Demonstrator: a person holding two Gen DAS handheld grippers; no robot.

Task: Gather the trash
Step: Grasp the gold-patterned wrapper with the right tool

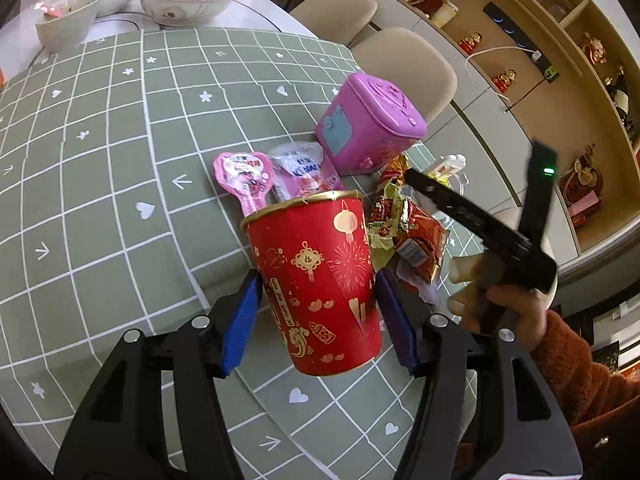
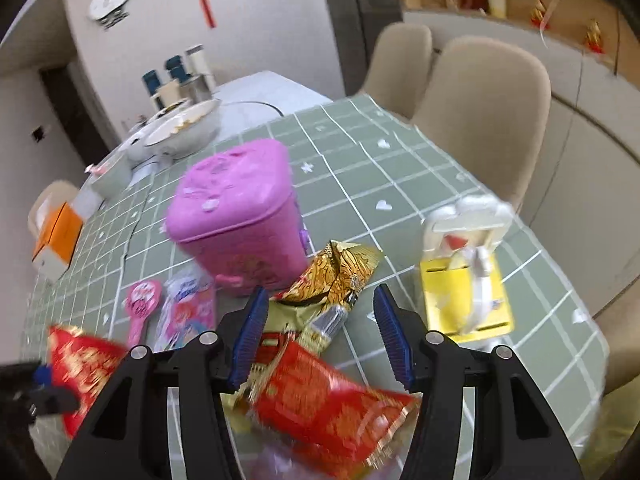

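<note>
1. Left wrist view: the left gripper point(image 1: 318, 300) holds the red paper cup point(image 1: 316, 280), a blue pad pressed on each side of its wall. The cup is tilted, its mouth leaning away toward the far side of the green checked tablecloth point(image 1: 100, 160).
2. Just right of the cup's rim lies the heap of red and gold wrappers point(image 1: 404, 224). The right gripper point(image 1: 416, 178) comes in from the right, held by a hand point(image 1: 508, 300), its dark fingers reaching over that heap. Its jaw state cannot be told here.
3. Behind the cup lie a pink spoon-shaped packet point(image 1: 244, 180) and a pink sachet point(image 1: 298, 172); the pink box point(image 1: 368, 124) stands farther off.
4. Right wrist view: the right gripper point(image 2: 318, 320) stands open, with nothing pressed between its pads. The wrappers point(image 2: 320, 380) lie directly between and below the fingers, their long axis running from near right to far left, across the jaw gap.
5. The cup point(image 2: 80, 360) sits at the near left, blurred, so I judge the right hand is the nearer one to pick the wrappers and carry them left.
</note>
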